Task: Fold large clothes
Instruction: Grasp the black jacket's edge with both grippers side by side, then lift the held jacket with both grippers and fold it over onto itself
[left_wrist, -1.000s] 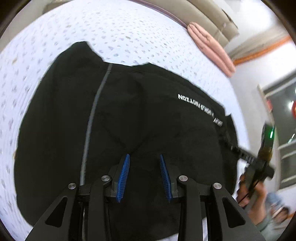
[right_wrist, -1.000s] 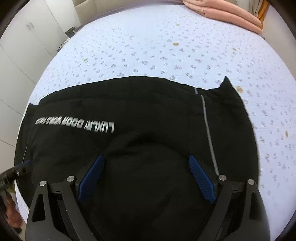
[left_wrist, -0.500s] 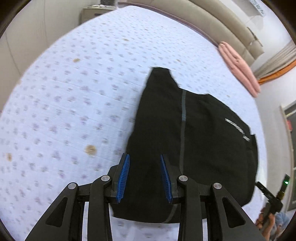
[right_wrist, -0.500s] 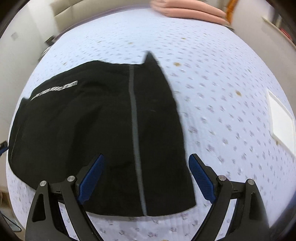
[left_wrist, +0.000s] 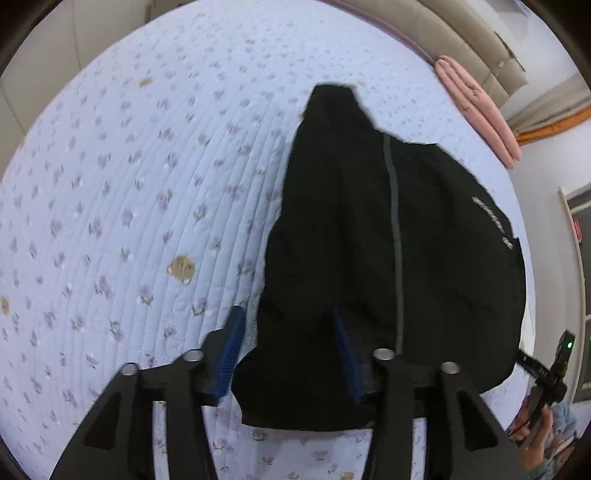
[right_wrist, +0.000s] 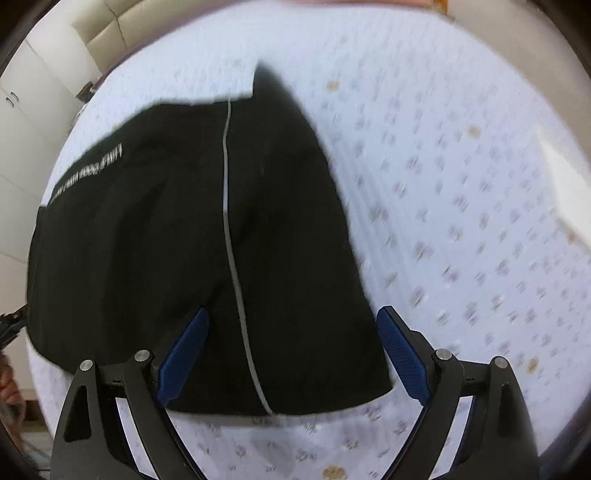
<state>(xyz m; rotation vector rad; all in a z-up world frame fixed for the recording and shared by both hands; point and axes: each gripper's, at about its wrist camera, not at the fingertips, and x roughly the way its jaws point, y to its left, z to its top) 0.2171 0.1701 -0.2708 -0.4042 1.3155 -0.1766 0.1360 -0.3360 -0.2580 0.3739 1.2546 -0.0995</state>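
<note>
Across the bed's floral quilt (left_wrist: 122, 206) lies the black garment (left_wrist: 369, 240), folded, with a grey stripe (left_wrist: 395, 240) running along it and pale lettering (right_wrist: 86, 173) near its far edge. My left tongs (left_wrist: 288, 354) stand parted, the near left corner of the garment lying between the blue pads (left_wrist: 231, 347) with no grip on it. My right tongs (right_wrist: 291, 354) are spread wide over the garment's near right corner (right_wrist: 332, 369), the stripe running between the pads, nothing pinched. Folded pink bedding (left_wrist: 476, 107) sits far off by the headboard.
</note>
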